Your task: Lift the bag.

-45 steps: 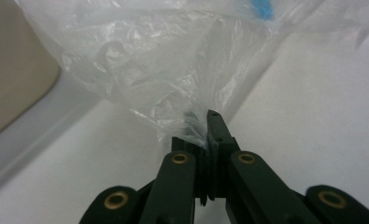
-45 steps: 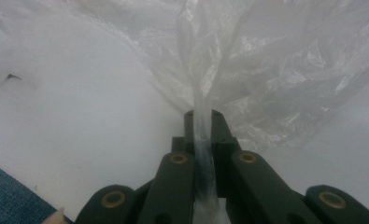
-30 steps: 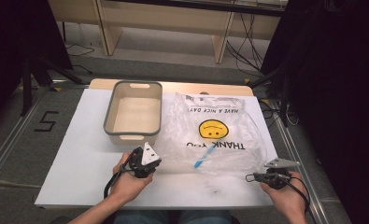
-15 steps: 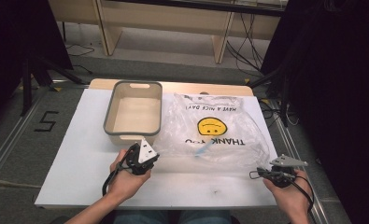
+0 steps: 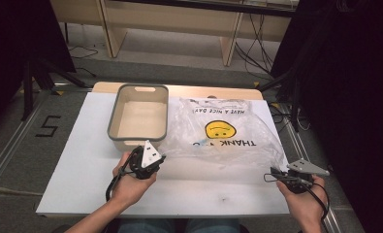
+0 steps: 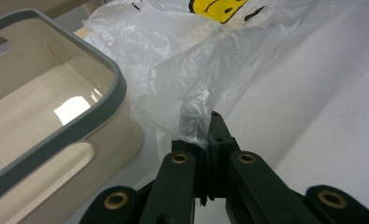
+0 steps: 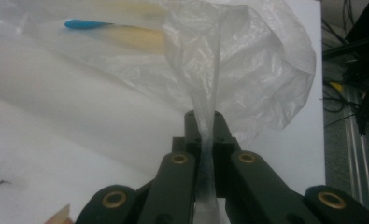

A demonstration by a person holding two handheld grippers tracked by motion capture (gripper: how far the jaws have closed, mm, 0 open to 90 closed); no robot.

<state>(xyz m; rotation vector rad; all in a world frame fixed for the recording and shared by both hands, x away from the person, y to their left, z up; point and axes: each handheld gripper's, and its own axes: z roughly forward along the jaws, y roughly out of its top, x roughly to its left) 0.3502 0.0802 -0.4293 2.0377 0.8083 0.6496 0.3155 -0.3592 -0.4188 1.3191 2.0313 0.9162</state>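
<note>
A clear plastic bag (image 5: 228, 138) with a yellow smiley face and black lettering lies across the middle and right of the white table (image 5: 82, 160). My left gripper (image 5: 158, 157) is shut on the bag's near left edge, beside the tub; its jaws pinch crumpled film (image 6: 205, 119). My right gripper (image 5: 273, 171) is shut on the bag's near right corner, where a thin strip of film (image 7: 205, 116) runs down between the closed jaws. Inside the bag (image 7: 247, 60) a blue-tipped item (image 7: 86, 23) and something yellowish show through.
A beige tub with a grey rim (image 5: 112, 121) stands empty at the back left, just left of the bag; its rim (image 6: 79, 126) is close to my left jaws. The table's right edge (image 7: 320, 93) and cables on the floor lie beyond the right gripper.
The two grippers have drifted slightly apart, the right one toward the table's right edge. The bag's near edge looks drawn out a little more between them.
</note>
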